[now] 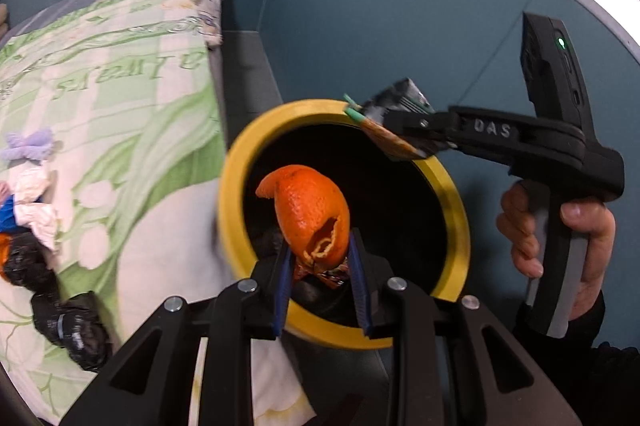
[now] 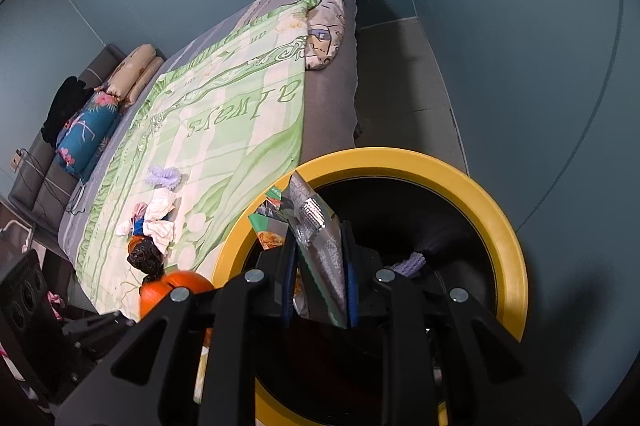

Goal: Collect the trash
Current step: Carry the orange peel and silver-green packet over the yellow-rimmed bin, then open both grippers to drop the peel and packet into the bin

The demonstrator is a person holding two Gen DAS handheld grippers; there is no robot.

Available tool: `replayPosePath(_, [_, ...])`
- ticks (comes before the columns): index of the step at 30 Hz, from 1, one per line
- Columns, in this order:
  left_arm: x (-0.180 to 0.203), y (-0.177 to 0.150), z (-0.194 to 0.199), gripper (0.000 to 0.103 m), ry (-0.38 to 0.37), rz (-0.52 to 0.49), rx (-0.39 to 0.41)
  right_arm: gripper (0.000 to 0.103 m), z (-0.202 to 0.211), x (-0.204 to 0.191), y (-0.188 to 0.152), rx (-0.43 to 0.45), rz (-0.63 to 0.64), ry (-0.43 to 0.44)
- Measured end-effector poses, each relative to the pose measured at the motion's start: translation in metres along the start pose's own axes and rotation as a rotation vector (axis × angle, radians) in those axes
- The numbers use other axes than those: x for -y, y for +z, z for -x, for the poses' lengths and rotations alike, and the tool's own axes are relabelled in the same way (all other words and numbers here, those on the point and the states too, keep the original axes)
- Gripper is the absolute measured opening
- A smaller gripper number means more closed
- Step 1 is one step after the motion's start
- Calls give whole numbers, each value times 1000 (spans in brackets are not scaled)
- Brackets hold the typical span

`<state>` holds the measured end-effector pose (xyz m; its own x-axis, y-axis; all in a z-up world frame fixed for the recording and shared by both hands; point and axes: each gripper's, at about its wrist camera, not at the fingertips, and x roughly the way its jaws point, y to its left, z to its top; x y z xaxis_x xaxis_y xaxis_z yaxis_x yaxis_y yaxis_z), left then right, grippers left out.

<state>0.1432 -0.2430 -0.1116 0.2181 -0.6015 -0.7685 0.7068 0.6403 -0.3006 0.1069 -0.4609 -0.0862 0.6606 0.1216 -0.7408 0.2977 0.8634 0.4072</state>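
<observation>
The left tongs are gripping an orange peel, with a scrap of crumpled wrapper pinched under it, and are holding it over the mouth of the yellow-rimmed bin. The right tongs are clamping a bundle of snack wrappers above the same bin, near its rim at 10 o'clock in the right wrist view. Neither load is released yet.

Judged progress: the task is partway done. A lilac scrap is already lying inside the bin, with the dark liner bunching just behind it. Both held loads are waiting to be dropped.

Still left on the bed, at 9 o'clock of the bin: black crumpled bags, white tissues, something blue and something orange beneath them, and a lilac hair clip farthest off. Whether the clip counts as trash cannot be told.

View differences: the left wrist view is showing a hand holding the right tool by its handle, with a green light glowing at 1 o'clock. The right wrist view alone is showing the bin's contents, the whole bed, the pillows at its far end, and a dark speaker-like box at 8 o'clock.
</observation>
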Motion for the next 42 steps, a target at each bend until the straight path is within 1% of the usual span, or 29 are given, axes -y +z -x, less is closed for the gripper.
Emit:
replayPosePath(3, [7, -2, -6, 26, -15, -15, -11, 20, 1, 5, -1, 1, -11, 7])
replayPosePath(6, [10, -5, -9, 28, -13, -20, -12, 20, -1, 8, -1, -1, -18, 10])
replayPosePath(9, [11, -7, -8, 28, -19, -24, -7, 26, 1, 9, 0, 2, -25, 14])
replayPosePath(11, [12, -9, -4, 37, -19, -31, 1, 29, 2, 11, 1, 5, -29, 13])
replayPosePath(13, [13, -9, -1, 44, -15, -34, 12, 34, 3, 12, 2, 10, -35, 11])
replayPosePath(14, [13, -9, 1, 49, -14, -34, 16, 35, 4, 13, 2, 12, -38, 12])
replayPosePath(16, [11, -8, 4, 54, -10, -30, 24, 43, 5, 15, 3, 15, -46, 12])
replayPosePath(20, [2, -9, 11, 66, 6, -9, 36, 49, 6, 15, 5, 16, -50, 16])
replayPosePath(21, [-3, -9, 13, 69, 18, 0, 40, 52, 6, 15, 5, 15, -50, 18])
replayPosePath(23, [-12, -10, 18, 73, 36, 23, 49, 56, 6, 13, 5, 16, -49, 22])
replayPosePath(25, [-22, -10, 22, 75, 49, 44, 58, 61, 6, 11, 6, 15, -45, 25])
replayPosePath(26, [-27, -10, 26, 76, 56, 58, 63, 62, 6, 10, 6, 14, -40, 27])
replayPosePath(34, [-63, -10, 50, 79, 117, 116, 107, 63, 9, -12, 8, 20, 10, 64])
replayPosePath(39, [-89, -9, 72, 82, 187, 148, 151, 64, 8, -38, 11, 19, 71, 97])
replayPosePath(42, [-103, -9, 84, 83, 209, 176, 173, 64, 5, -57, 11, 10, 109, 116])
